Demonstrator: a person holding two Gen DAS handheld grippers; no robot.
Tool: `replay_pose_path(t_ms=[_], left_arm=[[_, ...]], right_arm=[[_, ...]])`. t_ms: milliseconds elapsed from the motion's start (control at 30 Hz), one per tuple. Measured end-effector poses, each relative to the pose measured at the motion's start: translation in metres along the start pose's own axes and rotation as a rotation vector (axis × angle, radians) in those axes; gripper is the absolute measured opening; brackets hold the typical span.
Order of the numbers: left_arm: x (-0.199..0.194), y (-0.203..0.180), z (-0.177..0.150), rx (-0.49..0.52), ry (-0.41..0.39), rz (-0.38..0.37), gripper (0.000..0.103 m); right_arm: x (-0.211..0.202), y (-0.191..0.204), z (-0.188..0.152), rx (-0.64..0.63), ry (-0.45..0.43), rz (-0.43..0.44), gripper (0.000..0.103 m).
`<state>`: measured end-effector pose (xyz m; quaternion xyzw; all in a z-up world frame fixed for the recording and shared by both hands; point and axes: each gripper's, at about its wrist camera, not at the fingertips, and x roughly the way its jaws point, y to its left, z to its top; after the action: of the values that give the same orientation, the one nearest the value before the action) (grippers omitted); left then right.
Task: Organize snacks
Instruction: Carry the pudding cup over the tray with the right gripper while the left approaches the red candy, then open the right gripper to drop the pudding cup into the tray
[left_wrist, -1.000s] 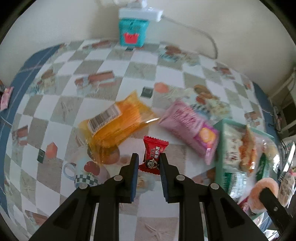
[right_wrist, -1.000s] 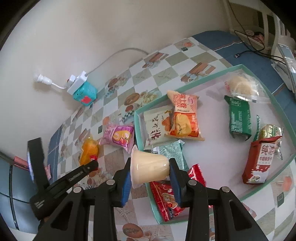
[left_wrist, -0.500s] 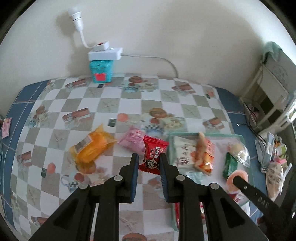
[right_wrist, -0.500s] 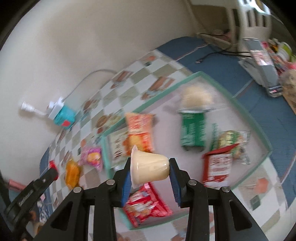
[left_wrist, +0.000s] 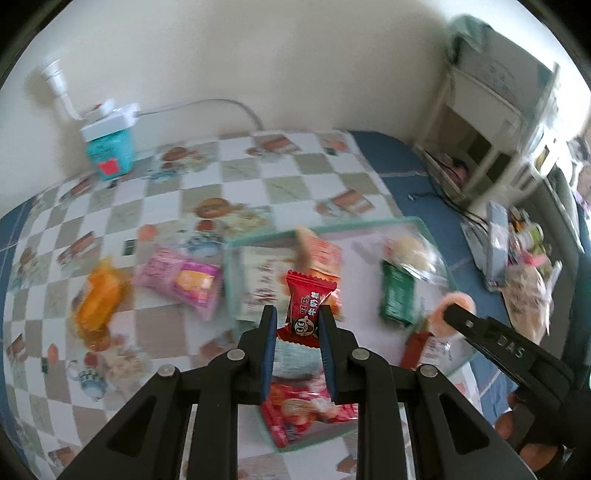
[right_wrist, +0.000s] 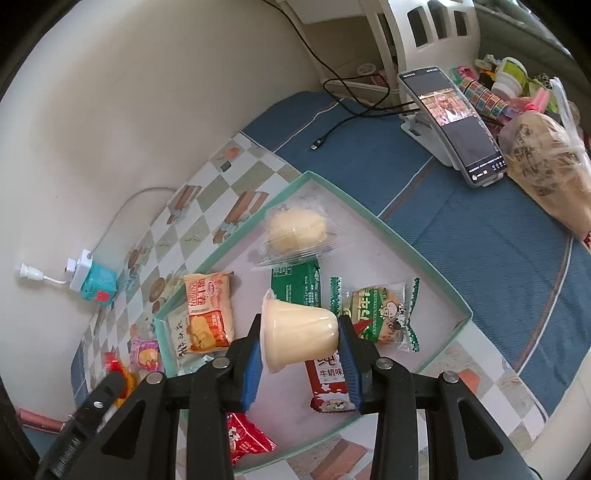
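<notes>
My left gripper (left_wrist: 297, 325) is shut on a small red candy packet (left_wrist: 306, 308) and holds it above the near left part of the green-rimmed tray (left_wrist: 406, 220). My right gripper (right_wrist: 300, 338) is shut on a pale yellow pudding cup (right_wrist: 297, 334), lying sideways between the pads, above the tray's middle (right_wrist: 373, 218). Several snack packets lie in the tray. A pink packet (left_wrist: 181, 280) and an orange packet (left_wrist: 98, 301) lie on the checked tablecloth left of the tray.
A teal box with a white power adapter (left_wrist: 109, 147) stands by the wall. A phone on a stand (right_wrist: 454, 122), a cable (right_wrist: 343, 122) and a filled plastic bag (right_wrist: 546, 162) are on the blue cloth to the right of the tray.
Both grippers moved right over the tray, each keeping its hold. The pink and orange packets now lie further left in the left wrist view.
</notes>
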<state>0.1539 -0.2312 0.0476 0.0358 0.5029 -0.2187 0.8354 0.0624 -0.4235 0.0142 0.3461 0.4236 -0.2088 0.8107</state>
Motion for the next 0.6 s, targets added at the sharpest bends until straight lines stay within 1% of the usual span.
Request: replay_pose_path(t_ms=[133,267,433,600], left_arm=[[0.012,-0.02,-0.006,0.053,0.043,-0.033,0.023],[0.019,-0.031,-0.009,0.078,0.052,-0.044,0.023],[0.032,-0.032,-0.012,0.081,0.078,-0.04,0.024],[0.038,-0.032,-0.014,0.081,0.088,-0.036,0.024]], right_arm=[[0.002,0.0,-0.001,-0.004,0.005,0.004,0.04],[0.008,0.003,-0.003,-0.014,0.025,0.003,0.04],[0.017,0.006,-0.006,-0.025,0.052,0.006,0.04],[0.019,0.008,-0.007,-0.03,0.058,0.004,0.042]])
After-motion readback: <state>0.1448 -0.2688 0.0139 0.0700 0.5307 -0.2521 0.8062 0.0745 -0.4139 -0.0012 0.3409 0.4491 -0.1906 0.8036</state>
